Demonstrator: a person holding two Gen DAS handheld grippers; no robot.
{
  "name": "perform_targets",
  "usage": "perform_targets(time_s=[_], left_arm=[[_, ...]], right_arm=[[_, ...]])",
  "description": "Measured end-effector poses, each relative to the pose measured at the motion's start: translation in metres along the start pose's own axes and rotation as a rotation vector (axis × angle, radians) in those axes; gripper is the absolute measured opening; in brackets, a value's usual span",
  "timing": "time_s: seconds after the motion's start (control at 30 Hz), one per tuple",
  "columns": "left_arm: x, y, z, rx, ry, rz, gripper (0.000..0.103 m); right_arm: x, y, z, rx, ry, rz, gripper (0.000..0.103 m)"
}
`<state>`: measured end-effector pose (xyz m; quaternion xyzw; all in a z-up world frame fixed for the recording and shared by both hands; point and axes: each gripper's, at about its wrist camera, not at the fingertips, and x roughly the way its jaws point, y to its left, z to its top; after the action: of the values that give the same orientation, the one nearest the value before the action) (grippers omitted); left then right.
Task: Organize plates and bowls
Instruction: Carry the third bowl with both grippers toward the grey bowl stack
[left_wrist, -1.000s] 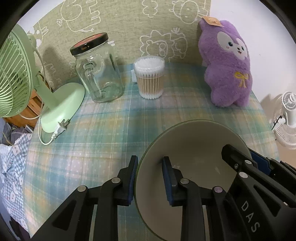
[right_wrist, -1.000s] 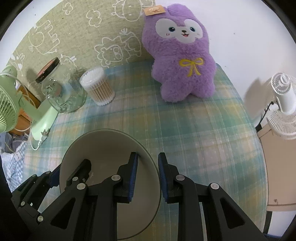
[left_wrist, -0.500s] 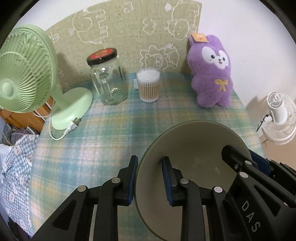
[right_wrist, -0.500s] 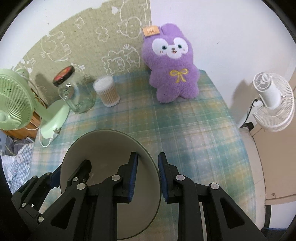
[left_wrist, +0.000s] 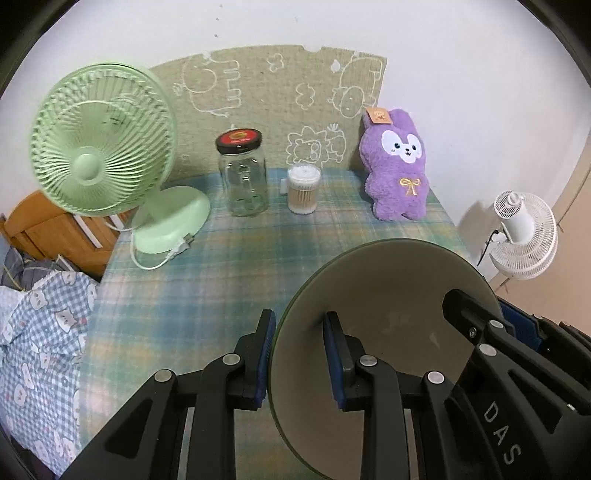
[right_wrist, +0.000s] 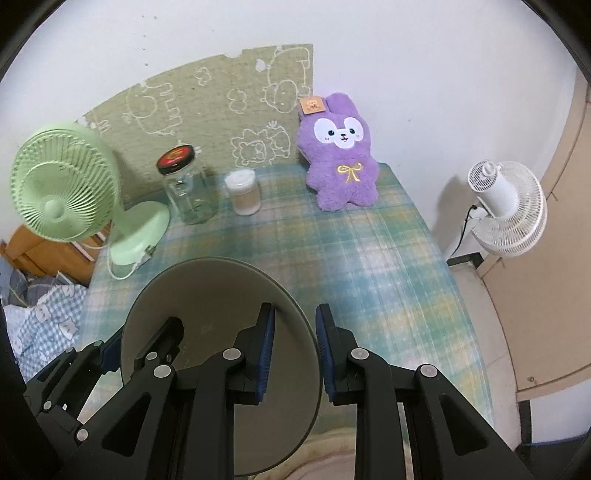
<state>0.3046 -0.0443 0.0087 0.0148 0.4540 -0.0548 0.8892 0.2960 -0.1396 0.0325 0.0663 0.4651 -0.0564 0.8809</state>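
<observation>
A round grey-beige ceramic bowl with a dark green rim (left_wrist: 391, 295) is held above the table covered in a blue-green plaid cloth (left_wrist: 229, 266), gripped from two sides. The left gripper (left_wrist: 299, 354) is clamped on the bowl's rim at its 9 o'clock edge in the left wrist view, one blue-padded finger outside the wall and one inside. The right gripper (right_wrist: 293, 350) pinches the opposite rim, seen at the bowl's 3 o'clock edge in the right wrist view. The bowl's near part runs out of both pictures at 6 o'clock, and its underside and whatever lies beneath it are hidden; the black gripper bodies cover much of its inside. At 12 o'clock, by the wall, stand a clear glass jar with a black and red lid (left_wrist: 242, 173), a clear tub of cotton swabs (left_wrist: 303, 188) just to its right, and a purple plush rabbit with a yellow bow (left_wrist: 399, 170) leaning on a green mat printed with white animal outlines (left_wrist: 280, 96). A pale green desk fan (left_wrist: 99, 147) stands at 10 o'clock, slightly blurred. A white standing fan (right_wrist: 506, 210) sits off the table at 3 o'clock, and blue checked fabric with bear faces (left_wrist: 40, 325) is cut off at 8 o'clock.
</observation>
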Motion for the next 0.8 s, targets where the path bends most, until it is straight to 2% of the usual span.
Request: perform_targets(time_s=[0.43, 0.8], left_arm=[[-0.058, 0.047, -0.05, 0.002, -0.022, 0.005, 0.025], [-0.067, 0.075, -0.093, 0.019, 0.006, 0.0, 0.025]], right_arm=[[-0.058, 0.046, -0.057, -0.02, -0.02, 0.007, 0.026], [-0.067, 0.076, -0.105, -0.006, 0.003, 0.003, 0.026]])
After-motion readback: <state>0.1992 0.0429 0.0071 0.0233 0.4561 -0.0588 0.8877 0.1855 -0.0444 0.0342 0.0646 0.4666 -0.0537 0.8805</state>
